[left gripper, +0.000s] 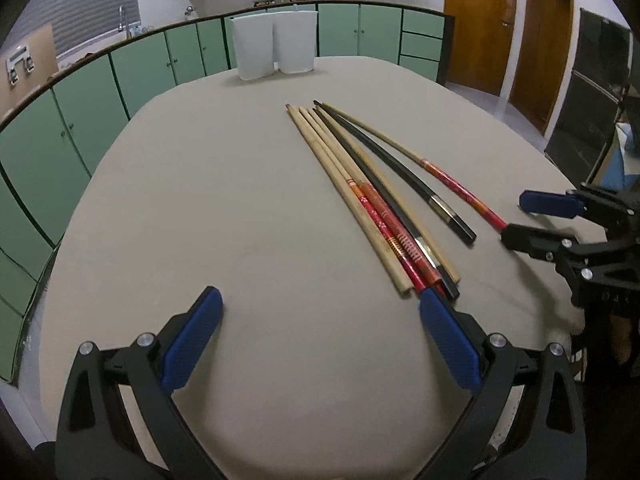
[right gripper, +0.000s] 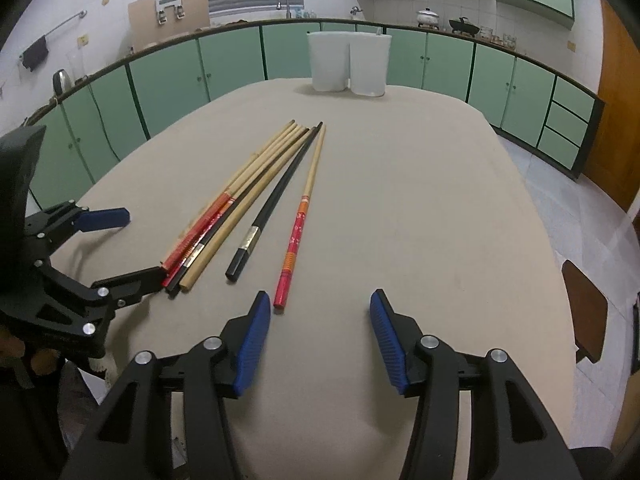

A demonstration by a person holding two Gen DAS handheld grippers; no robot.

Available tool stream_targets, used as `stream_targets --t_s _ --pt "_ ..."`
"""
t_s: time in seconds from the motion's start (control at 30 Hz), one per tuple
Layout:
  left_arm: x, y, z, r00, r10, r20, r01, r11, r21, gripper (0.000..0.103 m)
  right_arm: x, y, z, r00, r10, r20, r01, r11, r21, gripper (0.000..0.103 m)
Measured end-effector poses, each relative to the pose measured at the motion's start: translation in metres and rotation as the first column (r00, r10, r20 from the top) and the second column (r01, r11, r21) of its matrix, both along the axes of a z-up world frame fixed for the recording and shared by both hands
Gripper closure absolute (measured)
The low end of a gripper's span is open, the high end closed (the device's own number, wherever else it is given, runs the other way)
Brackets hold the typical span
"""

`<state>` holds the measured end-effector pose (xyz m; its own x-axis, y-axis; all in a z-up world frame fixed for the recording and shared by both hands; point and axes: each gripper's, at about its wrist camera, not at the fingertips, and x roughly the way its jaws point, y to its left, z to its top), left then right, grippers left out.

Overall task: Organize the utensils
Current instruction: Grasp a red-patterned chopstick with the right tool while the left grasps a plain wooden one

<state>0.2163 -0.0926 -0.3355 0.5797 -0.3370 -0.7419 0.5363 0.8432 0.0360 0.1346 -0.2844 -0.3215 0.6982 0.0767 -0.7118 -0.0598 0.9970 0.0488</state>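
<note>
Several chopsticks lie on the beige-covered table (left gripper: 192,208). Most form a bundle (left gripper: 360,208) of plain wooden, red-handled and black sticks, also seen as the bundle (right gripper: 240,196) in the right wrist view. A single black chopstick (right gripper: 263,216) and a red-handled wooden chopstick (right gripper: 294,240) lie apart to its right. My left gripper (left gripper: 319,294) is open wide; its right fingertip sits at the bundle's near ends, with bare cloth between the fingers. My right gripper (right gripper: 319,296) is open with nothing between its fingers; the red-handled chopstick's near end lies just beyond its left fingertip.
Two white containers (right gripper: 348,64) stand side by side at the table's far edge. Green cabinets (right gripper: 232,68) curve around behind the table, with pots on the counter. A brown chair (right gripper: 584,320) sits off the table's right side, and wooden doors (left gripper: 476,24) stand beyond.
</note>
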Motion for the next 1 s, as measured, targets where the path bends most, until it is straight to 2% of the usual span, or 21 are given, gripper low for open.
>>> stream_targets --t_s 0.17,0.23,0.27,0.3,0.37,0.4,0.43,0.47,0.53,0.67,0.73,0.8,0.87,0.9,0.97,1.0 --pt "0.008 0.005 0.002 0.998 0.065 -0.014 -0.065 0.997 -0.034 0.008 0.004 0.003 -0.001 1.0 0.012 0.006 -0.012 1.0 -0.001 0.051" --pt "0.006 0.005 0.003 0.998 0.056 -0.014 -0.057 0.998 -0.031 0.025 0.003 0.006 -0.001 1.0 0.022 0.008 -0.022 1.0 -0.007 0.052" --pt "0.004 0.003 0.004 0.999 0.042 -0.009 -0.043 0.999 -0.034 0.029 0.004 0.008 -0.001 1.0 0.027 0.013 -0.027 1.0 -0.015 0.057" --pt "0.003 0.0 0.005 1.0 0.031 -0.007 -0.031 0.999 -0.038 0.038 0.006 0.01 -0.001 0.999 0.029 0.015 -0.029 0.999 -0.019 0.061" --pt "0.002 -0.002 0.005 1.0 0.029 -0.004 -0.029 0.999 -0.039 0.044 0.009 0.012 -0.001 0.999 0.026 0.02 -0.026 1.0 -0.018 0.077" --pt "0.002 -0.002 0.005 0.999 0.033 -0.004 -0.033 0.998 -0.047 0.05 0.011 0.012 -0.001 1.0 0.018 0.021 -0.018 1.0 -0.019 0.082" --pt "0.002 -0.002 0.006 0.999 0.036 -0.002 -0.036 0.998 -0.053 0.055 0.012 0.013 0.0 1.0 0.005 0.022 -0.004 1.0 -0.018 0.091" --pt "0.003 -0.001 0.006 0.999 0.044 -0.004 -0.044 0.997 -0.058 0.067 0.013 0.012 0.0 1.0 -0.013 0.022 0.014 1.0 -0.012 0.097" --pt "0.004 0.003 0.007 0.998 0.059 -0.011 -0.06 0.995 -0.075 0.094 0.014 0.008 0.0 0.998 -0.051 0.026 0.051 0.999 -0.005 0.097" --pt "0.009 0.016 0.007 0.989 0.145 -0.009 -0.146 0.986 -0.085 0.096 0.012 -0.007 0.0 0.987 -0.159 0.028 0.159 0.987 0.008 0.097" --pt "0.008 0.02 0.008 0.981 0.192 0.008 -0.191 0.979 -0.068 0.096 0.01 -0.012 0.0 0.982 -0.186 0.022 0.186 0.982 0.02 0.097" --pt "0.003 0.02 0.007 0.981 0.192 0.012 -0.191 0.98 -0.051 0.093 0.008 -0.01 0.0 0.985 -0.17 0.014 0.169 0.985 0.027 0.096" --pt "0.0 0.02 0.007 0.979 0.201 0.042 -0.2 0.979 -0.029 0.074 0.003 -0.006 0.0 0.989 -0.149 0.022 0.149 0.989 0.02 0.093" --pt "0.0 0.02 0.007 0.978 0.202 0.048 -0.201 0.979 -0.026 0.055 0.002 -0.006 0.0 0.989 -0.145 0.022 0.144 0.989 0.021 0.092" --pt "0.001 0.023 0.008 0.979 0.198 0.039 -0.197 0.98 -0.04 0.057 -0.001 -0.006 -0.001 0.989 -0.143 0.023 0.143 0.99 0.02 0.092" --pt "0.003 0.022 0.006 0.983 0.183 0.022 -0.182 0.982 -0.045 0.069 -0.002 -0.006 -0.001 0.99 -0.142 0.023 0.141 0.99 0.019 0.092"
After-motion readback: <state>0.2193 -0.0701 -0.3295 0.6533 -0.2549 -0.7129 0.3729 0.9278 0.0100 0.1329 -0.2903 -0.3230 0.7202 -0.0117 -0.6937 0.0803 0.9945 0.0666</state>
